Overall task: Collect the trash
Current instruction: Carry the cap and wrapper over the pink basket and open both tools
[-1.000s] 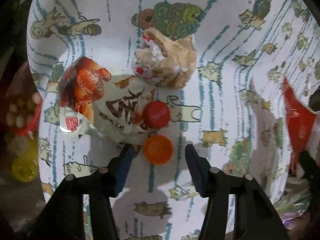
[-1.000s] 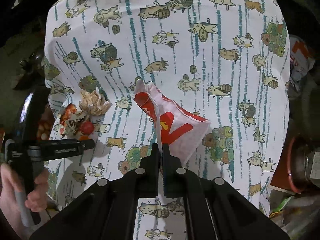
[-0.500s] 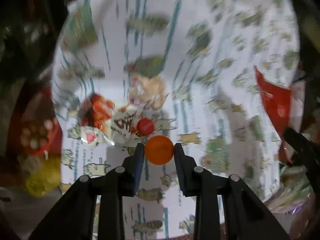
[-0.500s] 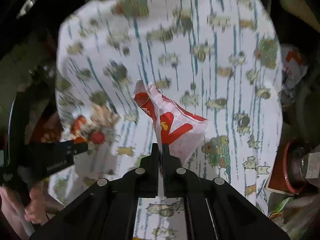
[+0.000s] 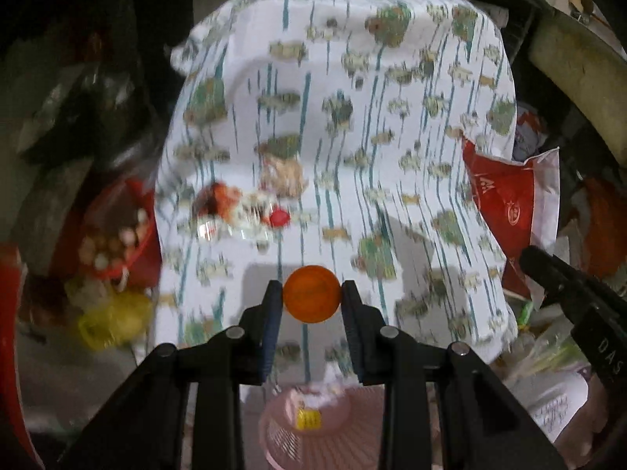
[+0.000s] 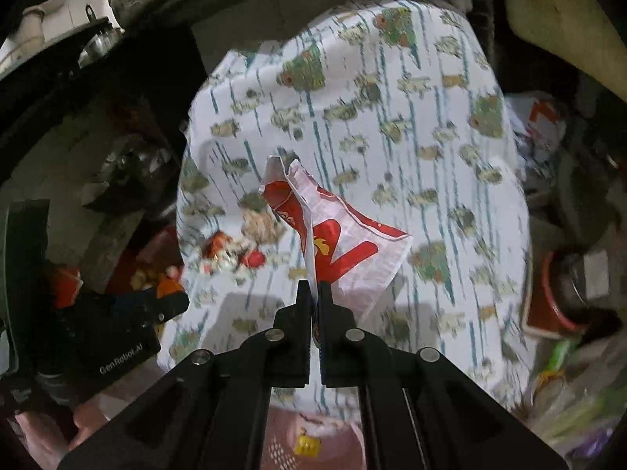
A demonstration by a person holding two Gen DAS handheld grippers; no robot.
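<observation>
The left gripper (image 5: pixel 311 293) has lifted the orange cap (image 5: pixel 311 293) off the tablecloth (image 5: pixel 392 98), fingers squeezing its sides, above a pink basket (image 5: pixel 345 431). The right gripper (image 6: pixel 314 293) pinches the red wrapper (image 6: pixel 341 239) tight.

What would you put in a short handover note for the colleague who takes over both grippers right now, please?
Left gripper: shut on the orange cap, lifted off the tablecloth.
Right gripper: shut on the red-and-white wrapper.
Pink basket sits below both, near edge; something yellow is in it.
Left on the cloth: red cap, snack packet, crumpled tissue.
Next: probably drop both items into the basket.
</observation>
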